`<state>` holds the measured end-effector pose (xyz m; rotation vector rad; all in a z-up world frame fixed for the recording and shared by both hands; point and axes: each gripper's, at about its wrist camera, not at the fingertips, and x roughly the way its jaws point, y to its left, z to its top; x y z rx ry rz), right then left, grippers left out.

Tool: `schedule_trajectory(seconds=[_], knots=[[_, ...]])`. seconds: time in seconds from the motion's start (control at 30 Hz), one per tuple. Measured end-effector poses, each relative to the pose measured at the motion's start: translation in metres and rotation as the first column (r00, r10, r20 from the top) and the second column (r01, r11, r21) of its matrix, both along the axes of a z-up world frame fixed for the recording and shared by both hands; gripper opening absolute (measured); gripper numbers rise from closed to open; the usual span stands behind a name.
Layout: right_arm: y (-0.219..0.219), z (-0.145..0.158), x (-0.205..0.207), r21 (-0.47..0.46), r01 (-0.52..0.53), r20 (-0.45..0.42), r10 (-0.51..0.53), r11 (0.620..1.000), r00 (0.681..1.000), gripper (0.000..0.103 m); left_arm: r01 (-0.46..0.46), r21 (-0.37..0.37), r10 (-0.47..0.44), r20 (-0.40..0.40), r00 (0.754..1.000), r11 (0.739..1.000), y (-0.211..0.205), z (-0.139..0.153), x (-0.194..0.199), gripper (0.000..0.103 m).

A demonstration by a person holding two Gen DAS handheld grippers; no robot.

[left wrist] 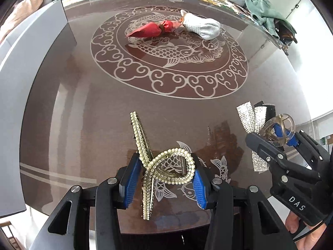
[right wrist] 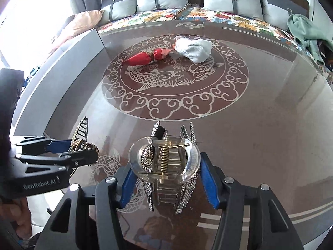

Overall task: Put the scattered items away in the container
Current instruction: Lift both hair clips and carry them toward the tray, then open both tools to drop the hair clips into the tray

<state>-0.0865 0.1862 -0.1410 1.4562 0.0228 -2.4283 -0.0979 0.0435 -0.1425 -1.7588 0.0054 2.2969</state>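
Note:
My left gripper point(left wrist: 164, 166) is shut on a gold hair claw point(left wrist: 174, 150) edged with pearls, its blue pads pressing the looped handles from both sides. The claw's toothed halves stick up and down, off the table. My right gripper point(right wrist: 166, 166) is shut on a clear hair claw point(right wrist: 135, 158) with rhinestone wings and a brass spring, also held above the table. Each gripper shows in the other view: the right gripper point(left wrist: 274, 133) at the lower right, the left gripper point(right wrist: 83, 150) at the lower left. A grey container point(left wrist: 31, 73) stands along the table's left side.
On the brown glass table point(left wrist: 83, 104) with its fish pattern lie a red pouch point(left wrist: 149, 30) and a white knitted pouch point(left wrist: 204, 26), touching at the far middle. A green cloth point(right wrist: 306, 31) lies on the sofa at the far right. Cushions line the back.

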Motion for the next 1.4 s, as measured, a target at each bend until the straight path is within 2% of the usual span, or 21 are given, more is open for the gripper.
schedule_trajectory(seconds=[0.53, 0.8, 0.93, 1.1, 1.2, 1.3, 1.4], knots=[[-0.002, 0.0, 0.009, 0.006, 0.008, 0.023, -0.009, 1.0, 1.0, 0.056, 0.007, -0.036, -0.009, -0.044, 0.999, 0.999, 0.002, 0.006, 0.011, 0.046], [-0.018, -0.007, 0.014, 0.029, -0.031, 0.049, 0.03, 0.999, 0.998, 0.056, 0.005, -0.009, -0.005, -0.013, 1.0, 1.0, -0.004, -0.005, 0.02, 0.046], [-0.032, -0.004, 0.015, 0.038, -0.056, 0.052, 0.054, 0.998, 0.997, 0.056, -0.024, 0.026, 0.025, -0.02, 0.999, 0.999, -0.02, 0.004, 0.02, 0.046], [-0.059, 0.02, 0.009, 0.039, -0.102, 0.008, 0.101, 0.994, 0.995, 0.056, -0.082, 0.086, 0.086, -0.05, 0.995, 0.993, -0.056, 0.032, 0.013, 0.046], [-0.08, 0.043, 0.003, 0.02, -0.137, -0.025, 0.138, 0.99, 0.99, 0.056, -0.128, 0.114, 0.14, -0.101, 0.985, 0.985, -0.094, 0.065, 0.006, 0.046], [-0.111, 0.071, -0.007, -0.002, -0.189, -0.074, 0.188, 0.982, 0.979, 0.056, -0.187, 0.124, 0.205, -0.16, 0.966, 0.975, -0.141, 0.101, -0.003, 0.046], [-0.153, 0.102, -0.018, -0.031, -0.262, -0.12, 0.257, 0.965, 0.959, 0.056, -0.266, 0.114, 0.286, -0.215, 0.934, 0.957, -0.196, 0.131, -0.011, 0.046]])
